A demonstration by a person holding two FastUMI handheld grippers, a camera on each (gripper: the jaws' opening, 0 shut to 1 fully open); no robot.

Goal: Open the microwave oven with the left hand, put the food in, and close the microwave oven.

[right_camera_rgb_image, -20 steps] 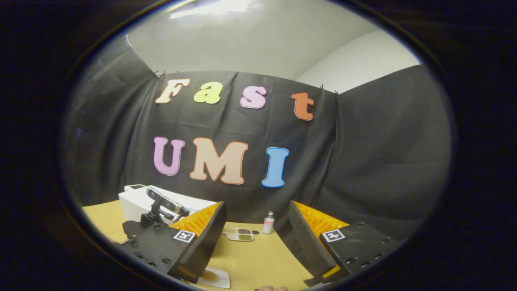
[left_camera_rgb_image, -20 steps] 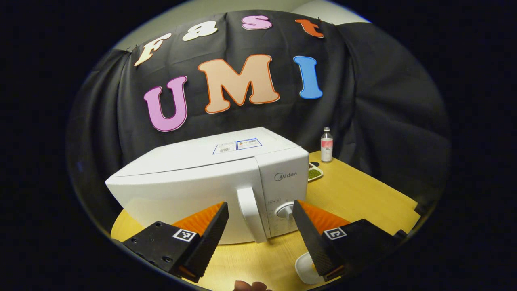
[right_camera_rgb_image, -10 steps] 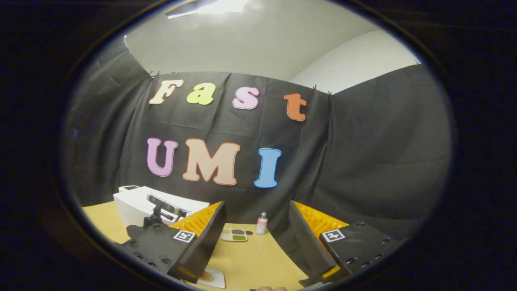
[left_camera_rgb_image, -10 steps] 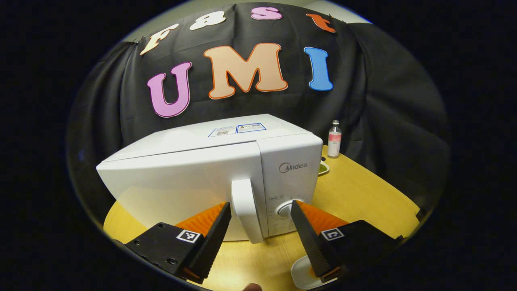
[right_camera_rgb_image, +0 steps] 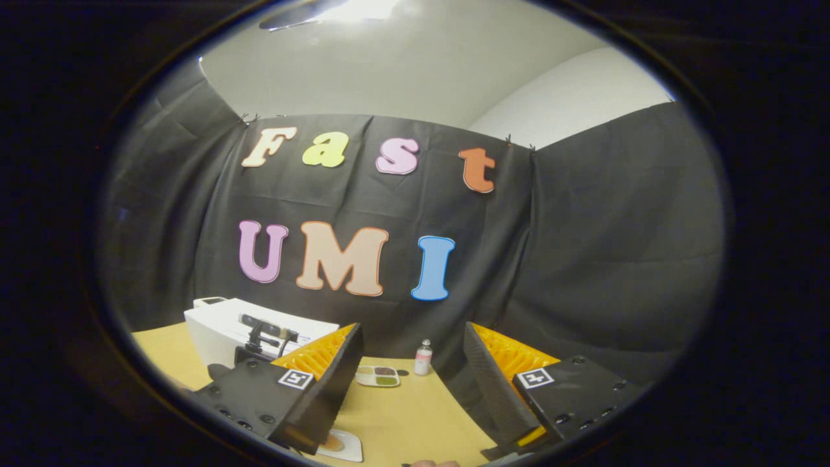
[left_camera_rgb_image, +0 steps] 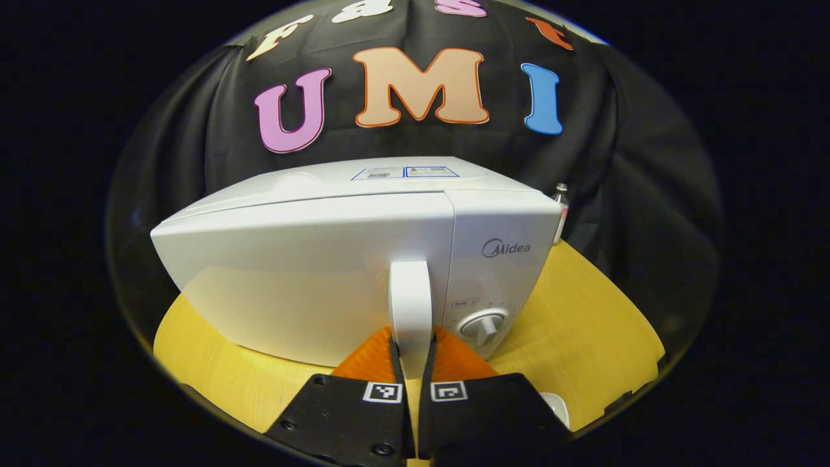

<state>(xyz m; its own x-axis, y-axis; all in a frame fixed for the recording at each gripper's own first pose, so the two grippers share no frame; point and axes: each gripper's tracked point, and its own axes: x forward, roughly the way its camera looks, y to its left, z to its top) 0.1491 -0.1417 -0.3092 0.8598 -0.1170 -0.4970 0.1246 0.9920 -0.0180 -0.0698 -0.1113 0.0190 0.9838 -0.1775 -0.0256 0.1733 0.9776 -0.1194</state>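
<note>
both views are bowed by the fisheye lens, straight edges curving more toward the rim; the left gripper view is sharp and evenly lit from above, the white microwave oven (left_camera_rgb_image: pixel 337 259) bright without blown glare, a soft shadow under it on the yellow table (left_camera_rgb_image: pixel 583 318); the right gripper view is dimmer, with a ceiling light (right_camera_rgb_image: pixel 363 10) flaring white at the top edge; the far objects on the table there are small and soft; the rim darkens in both.
</note>
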